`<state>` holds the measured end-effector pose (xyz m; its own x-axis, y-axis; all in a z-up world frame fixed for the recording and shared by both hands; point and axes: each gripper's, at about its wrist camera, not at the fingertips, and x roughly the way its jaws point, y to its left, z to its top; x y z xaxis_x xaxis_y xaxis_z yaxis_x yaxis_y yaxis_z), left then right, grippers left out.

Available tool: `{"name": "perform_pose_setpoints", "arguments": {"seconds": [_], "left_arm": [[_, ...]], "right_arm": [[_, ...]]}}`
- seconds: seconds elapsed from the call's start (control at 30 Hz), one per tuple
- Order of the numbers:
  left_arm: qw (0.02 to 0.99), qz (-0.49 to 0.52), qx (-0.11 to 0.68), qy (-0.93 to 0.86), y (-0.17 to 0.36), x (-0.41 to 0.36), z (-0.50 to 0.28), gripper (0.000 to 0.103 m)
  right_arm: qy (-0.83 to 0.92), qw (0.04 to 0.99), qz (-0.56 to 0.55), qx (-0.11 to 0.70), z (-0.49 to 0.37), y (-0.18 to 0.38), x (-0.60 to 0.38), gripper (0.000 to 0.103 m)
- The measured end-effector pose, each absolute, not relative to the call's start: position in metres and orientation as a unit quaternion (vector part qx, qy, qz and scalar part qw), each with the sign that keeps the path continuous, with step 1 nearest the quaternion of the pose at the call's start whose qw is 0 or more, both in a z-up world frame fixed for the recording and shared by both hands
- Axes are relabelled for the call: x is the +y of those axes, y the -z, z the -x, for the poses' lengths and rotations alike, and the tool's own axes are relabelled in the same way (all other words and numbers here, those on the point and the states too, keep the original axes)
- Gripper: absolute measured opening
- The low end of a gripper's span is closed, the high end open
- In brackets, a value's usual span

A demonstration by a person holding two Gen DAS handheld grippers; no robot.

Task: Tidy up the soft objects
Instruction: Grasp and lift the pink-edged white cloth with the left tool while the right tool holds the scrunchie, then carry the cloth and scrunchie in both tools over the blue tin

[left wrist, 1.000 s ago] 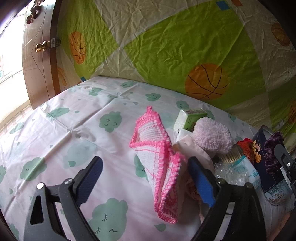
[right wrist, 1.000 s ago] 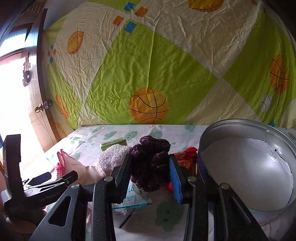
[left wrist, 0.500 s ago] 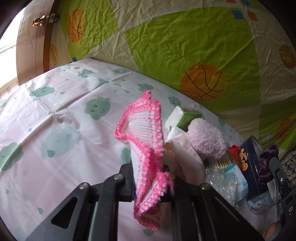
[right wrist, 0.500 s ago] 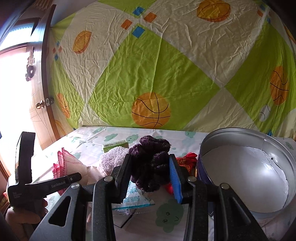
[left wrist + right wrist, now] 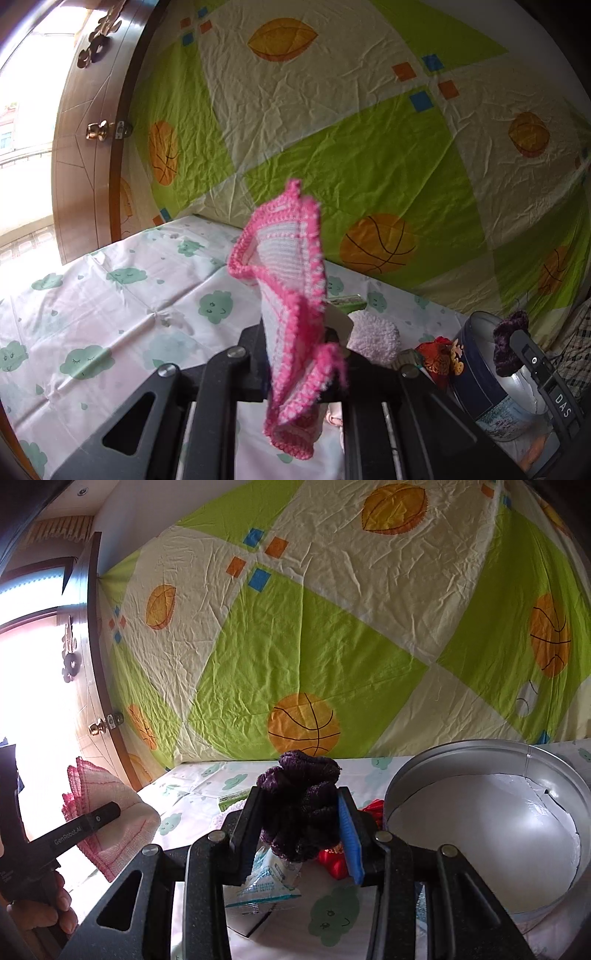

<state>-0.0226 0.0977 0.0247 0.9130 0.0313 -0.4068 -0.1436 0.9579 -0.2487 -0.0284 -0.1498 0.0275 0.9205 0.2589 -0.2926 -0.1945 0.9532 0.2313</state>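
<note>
- left gripper (image 5: 295, 365) clamped on the pink crochet cloth (image 5: 288, 295) (held clear above the table)
- right gripper (image 5: 299, 827) pinching the purple scrunchie (image 5: 301, 801) beside the round tin (image 5: 491, 834)

Knitted cloth (image 5: 291, 317) in left claw (image 5: 295, 365) above table (image 5: 122, 314); tin (image 5: 491, 827) right of scrunchie (image 5: 301, 805).

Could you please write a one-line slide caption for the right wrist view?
Right claw grips a purple knitted scrunchie beside the open round tin.
</note>
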Motion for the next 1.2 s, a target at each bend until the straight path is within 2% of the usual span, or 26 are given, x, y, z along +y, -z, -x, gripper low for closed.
{"name": "perform_pose_setpoints", "arguments": {"seconds": [0.53,0.77,1.2], "left_arm": [[0.974,0.079,0.195,0.090,-0.045,-0.050,0.003,0.011],[0.968,0.057,0.204,0.137,-0.043,-0.113,-0.011,0.011],[0.949,0.024,0.256,0.184,-0.018,-0.203,-0.042,0.011]], "right_arm": [[-0.013,0.989,-0.089,0.121,0.048,-0.032,-0.262,0.042],[0.038,0.984,-0.108,0.140,0.040,-0.024,-0.320,0.042],[0.121,0.974,-0.048,0.185,0.024,-0.006,-0.366,0.042]]}}
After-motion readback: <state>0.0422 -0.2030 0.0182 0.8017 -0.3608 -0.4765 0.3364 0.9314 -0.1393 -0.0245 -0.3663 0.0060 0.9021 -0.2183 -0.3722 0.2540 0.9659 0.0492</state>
